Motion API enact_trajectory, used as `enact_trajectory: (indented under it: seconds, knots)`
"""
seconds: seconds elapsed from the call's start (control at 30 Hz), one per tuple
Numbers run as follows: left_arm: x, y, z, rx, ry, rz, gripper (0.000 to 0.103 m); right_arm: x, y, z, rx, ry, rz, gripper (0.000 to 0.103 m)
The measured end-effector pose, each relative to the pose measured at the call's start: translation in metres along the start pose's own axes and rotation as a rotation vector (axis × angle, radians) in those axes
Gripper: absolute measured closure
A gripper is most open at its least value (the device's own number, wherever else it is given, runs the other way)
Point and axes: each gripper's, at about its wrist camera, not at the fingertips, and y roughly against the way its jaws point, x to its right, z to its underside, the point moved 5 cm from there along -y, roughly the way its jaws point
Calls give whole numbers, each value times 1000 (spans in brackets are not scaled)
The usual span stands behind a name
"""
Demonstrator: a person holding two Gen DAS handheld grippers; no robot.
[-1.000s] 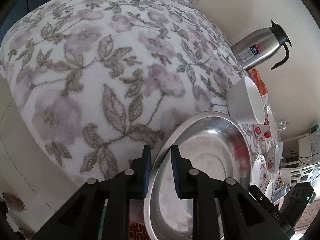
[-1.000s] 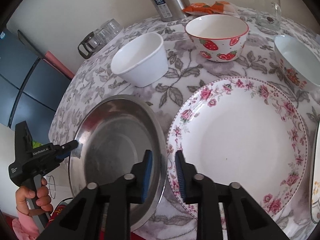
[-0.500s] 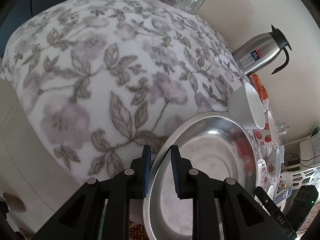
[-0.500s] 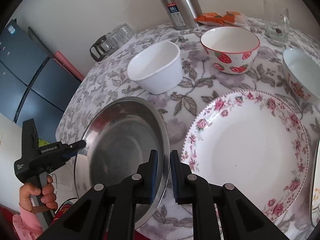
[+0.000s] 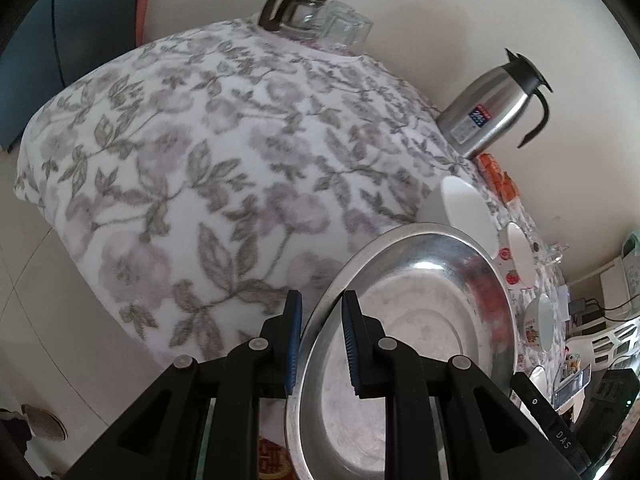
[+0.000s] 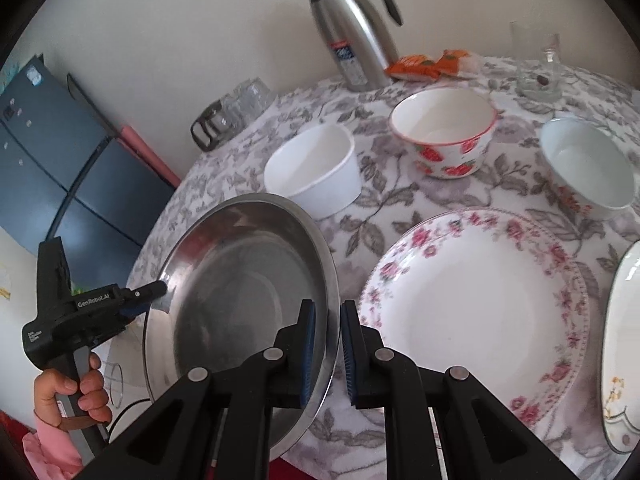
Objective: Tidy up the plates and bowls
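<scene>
A round steel plate (image 6: 244, 280) is held off the floral tablecloth (image 6: 384, 216), tilted. My left gripper (image 5: 320, 344) is shut on its left rim; the plate also shows in the left wrist view (image 5: 408, 332). My right gripper (image 6: 327, 352) is shut on its right rim. The left gripper shows in the right wrist view (image 6: 160, 290), held by a hand. A rose-patterned plate (image 6: 476, 312) lies flat to the right. A plain white bowl (image 6: 316, 172), a strawberry bowl (image 6: 444, 132) and a flowered bowl (image 6: 588, 168) stand behind.
A steel thermos jug (image 6: 356, 36) stands at the back by orange packets (image 6: 432, 64) and a glass (image 6: 538, 72). Upturned glasses (image 6: 236, 108) sit at the back left. Another plate's edge (image 6: 620, 360) shows at the far right. A dark cabinet (image 6: 52, 168) stands left of the table.
Both grippers have lifted the steel plate off the cloth and tilted it. My right gripper closed on the rim during the last second. The left gripper stayed shut on the opposite rim.
</scene>
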Motion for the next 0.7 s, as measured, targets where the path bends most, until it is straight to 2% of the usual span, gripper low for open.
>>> enact_trajectory:
  seconds: [0.33, 0.5, 0.7]
  knots:
    - [95, -3, 9, -26, -143, 69, 82, 69, 47, -7, 92, -133, 29, 89]
    - [141, -10, 20, -36, -213, 81, 82, 107, 68, -4, 134, -223, 53, 89]
    - [177, -24, 33, -70, -232, 124, 82, 149, 94, -3, 201, -342, 70, 89]
